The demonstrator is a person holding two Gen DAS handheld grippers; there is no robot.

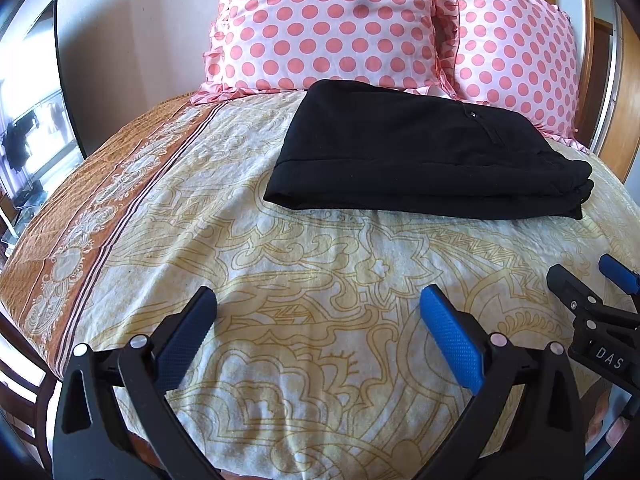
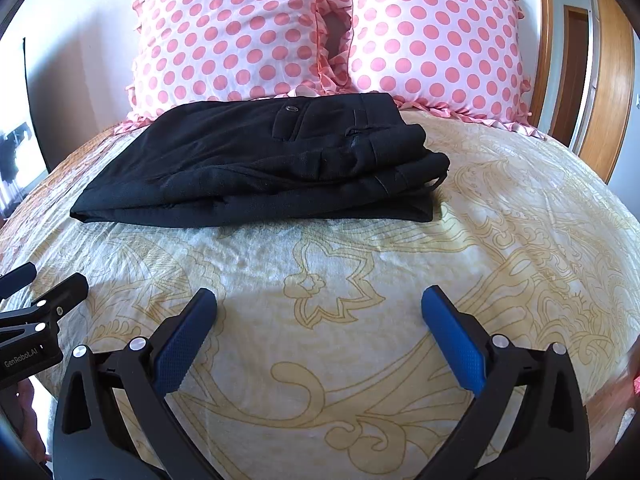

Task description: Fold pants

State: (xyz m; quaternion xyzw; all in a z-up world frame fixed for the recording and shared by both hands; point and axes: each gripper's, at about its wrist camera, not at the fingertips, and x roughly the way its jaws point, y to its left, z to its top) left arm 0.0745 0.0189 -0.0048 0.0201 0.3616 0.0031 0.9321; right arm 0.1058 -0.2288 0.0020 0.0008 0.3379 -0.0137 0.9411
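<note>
Folded black pants (image 2: 256, 168) on bedspread (image 2: 360, 280), near pillows (image 2: 436, 36)

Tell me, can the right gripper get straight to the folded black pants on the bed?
Probably yes. The right gripper is open and empty, and only bare patterned bedsheet lies between it and the folded black pants.

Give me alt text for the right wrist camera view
Folded black pants lie on a cream patterned bedspread before two pink polka-dot pillows. The right hand-held gripper is open and empty in front.
</note>
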